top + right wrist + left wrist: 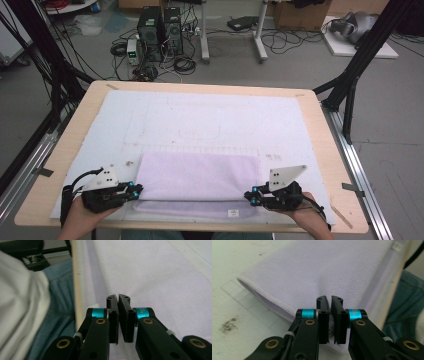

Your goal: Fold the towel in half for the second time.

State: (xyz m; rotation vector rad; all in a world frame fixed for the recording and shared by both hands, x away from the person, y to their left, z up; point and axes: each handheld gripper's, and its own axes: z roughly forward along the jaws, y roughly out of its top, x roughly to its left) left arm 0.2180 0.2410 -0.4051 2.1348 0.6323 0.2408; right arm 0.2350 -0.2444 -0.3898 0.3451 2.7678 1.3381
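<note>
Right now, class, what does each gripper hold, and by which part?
Both hold the towel: the left gripper pinches its left edge, the right gripper its right edge, near the table's front.

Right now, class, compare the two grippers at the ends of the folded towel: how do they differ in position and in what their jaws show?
1. The left gripper is at the lavender towel's left end; the right gripper is at its right end.
2. The left gripper view shows cloth bunched between the jaws; the right gripper view shows closed jaws, but no cloth clearly between them.

Shared: both point inward, with jaws closed.
</note>
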